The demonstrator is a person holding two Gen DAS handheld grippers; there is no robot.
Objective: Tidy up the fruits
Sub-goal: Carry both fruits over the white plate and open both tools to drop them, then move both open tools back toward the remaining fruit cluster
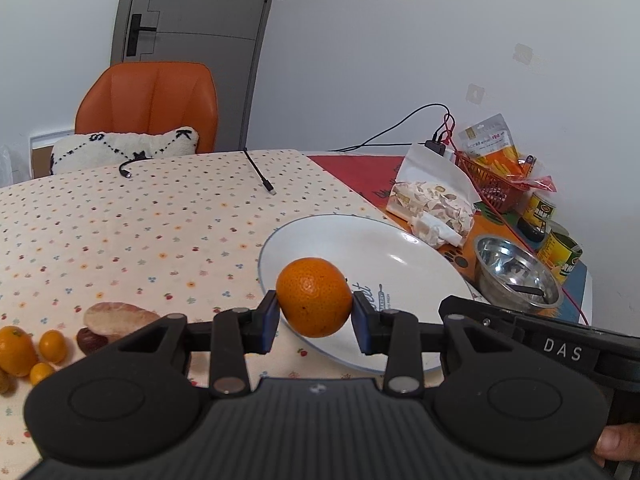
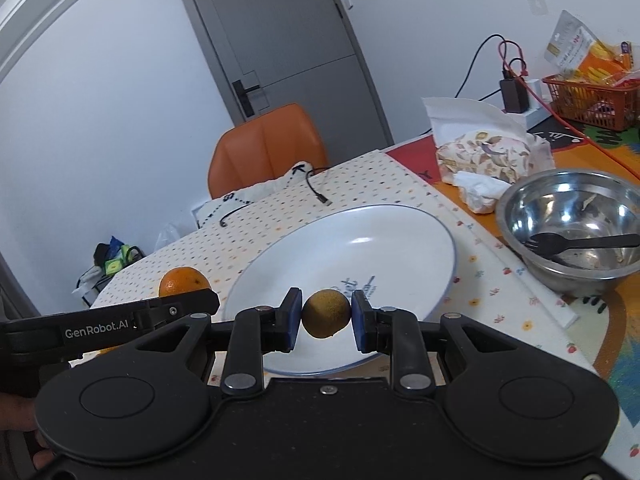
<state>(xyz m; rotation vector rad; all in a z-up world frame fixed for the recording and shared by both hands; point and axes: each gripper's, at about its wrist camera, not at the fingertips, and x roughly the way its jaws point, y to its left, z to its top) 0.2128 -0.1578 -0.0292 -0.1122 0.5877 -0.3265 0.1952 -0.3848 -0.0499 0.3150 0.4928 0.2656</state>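
While our left gripper (image 1: 314,312) clamps an orange (image 1: 314,297) over the near rim of the white plate (image 1: 400,252), our right gripper (image 2: 326,316) pinches a small brownish fruit (image 2: 326,313) above that rim. More oranges (image 1: 16,350) sit at the table's near-left edge.

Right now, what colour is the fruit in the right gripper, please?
Brownish-olive fruit; right wrist view.
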